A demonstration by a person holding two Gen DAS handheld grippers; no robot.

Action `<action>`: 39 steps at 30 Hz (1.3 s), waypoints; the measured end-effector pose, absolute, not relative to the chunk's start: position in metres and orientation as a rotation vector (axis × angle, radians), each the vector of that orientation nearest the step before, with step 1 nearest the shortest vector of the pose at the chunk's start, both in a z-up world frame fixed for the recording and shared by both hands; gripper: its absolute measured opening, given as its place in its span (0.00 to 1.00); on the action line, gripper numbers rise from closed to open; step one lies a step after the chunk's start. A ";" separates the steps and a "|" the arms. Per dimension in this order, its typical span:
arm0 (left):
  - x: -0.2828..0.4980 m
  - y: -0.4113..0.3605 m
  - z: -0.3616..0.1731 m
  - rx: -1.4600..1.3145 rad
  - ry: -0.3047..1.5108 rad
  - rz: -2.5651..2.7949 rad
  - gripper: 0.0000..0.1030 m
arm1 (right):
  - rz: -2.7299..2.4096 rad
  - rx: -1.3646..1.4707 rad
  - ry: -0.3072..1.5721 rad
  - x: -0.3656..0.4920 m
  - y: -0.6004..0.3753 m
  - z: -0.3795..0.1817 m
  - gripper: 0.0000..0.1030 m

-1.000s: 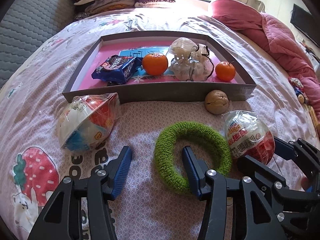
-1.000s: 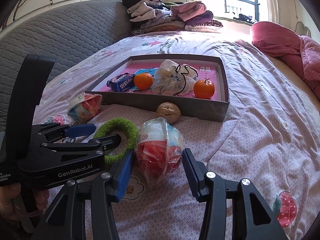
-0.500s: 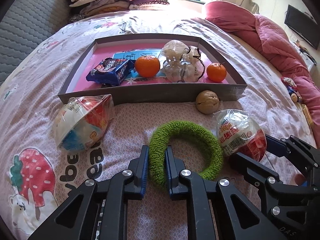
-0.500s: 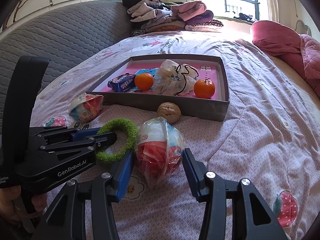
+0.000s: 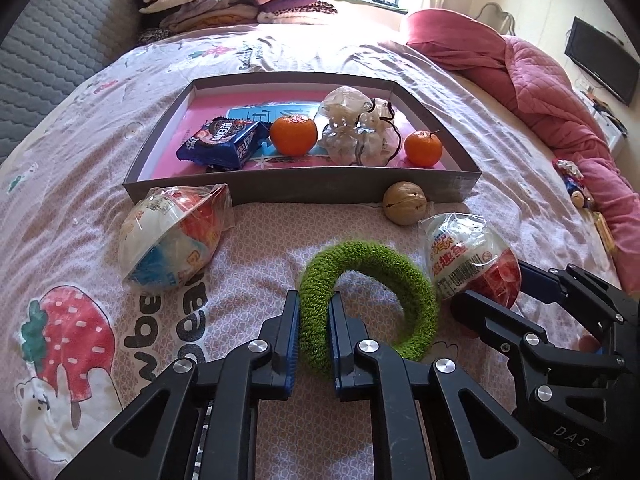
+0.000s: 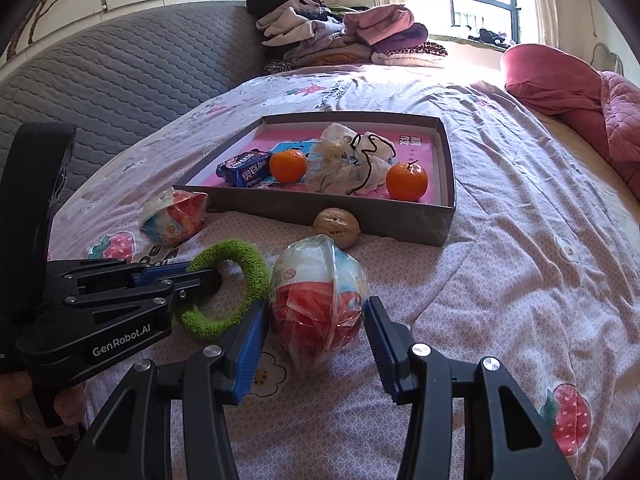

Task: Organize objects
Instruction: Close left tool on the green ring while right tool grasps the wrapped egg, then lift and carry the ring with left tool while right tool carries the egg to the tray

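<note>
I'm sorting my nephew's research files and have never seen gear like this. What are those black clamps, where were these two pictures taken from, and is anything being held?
No robot here: a person holds a hand-squeezed clamp in each hand, with a camera on each looking along its two fingers. One picture comes from the left tool, the other from the right tool. On the bed's sheet a grey tray contains two oranges, a biscuit pack and a plastic bag. A walnut and a wrapped toy egg lie outside. The left tool pinches a green fuzzy ring. The right tool's fingers flank a second wrapped egg; whether they press it, I cannot tell.
</note>
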State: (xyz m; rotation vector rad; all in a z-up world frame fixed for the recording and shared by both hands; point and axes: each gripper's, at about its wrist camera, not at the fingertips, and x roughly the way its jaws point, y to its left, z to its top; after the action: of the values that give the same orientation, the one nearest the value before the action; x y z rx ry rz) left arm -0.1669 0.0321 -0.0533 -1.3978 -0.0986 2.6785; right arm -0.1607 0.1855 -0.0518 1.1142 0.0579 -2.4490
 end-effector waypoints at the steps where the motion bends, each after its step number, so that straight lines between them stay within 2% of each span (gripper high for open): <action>1: -0.165 0.033 -0.052 -1.391 -0.083 2.684 0.12 | -2.450 1.113 0.059 -0.160 0.185 -0.051 0.48; 11: -0.152 0.031 -0.036 -1.346 -0.041 2.720 0.12 | -2.461 1.084 0.056 -0.154 0.185 -0.045 0.48; 30: -0.128 0.016 0.005 -1.208 -0.073 2.808 0.12 | -2.521 0.943 0.044 -0.133 0.184 -0.011 0.48; 39: -0.126 0.015 0.021 -1.113 -0.011 2.891 0.12 | -2.542 0.888 0.055 -0.139 0.181 0.004 0.48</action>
State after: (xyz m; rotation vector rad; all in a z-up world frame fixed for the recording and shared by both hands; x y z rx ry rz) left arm -0.1255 0.0150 0.0214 -1.1134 -0.0111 2.8912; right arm -0.1387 0.1808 0.0044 0.8881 0.0548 -2.5421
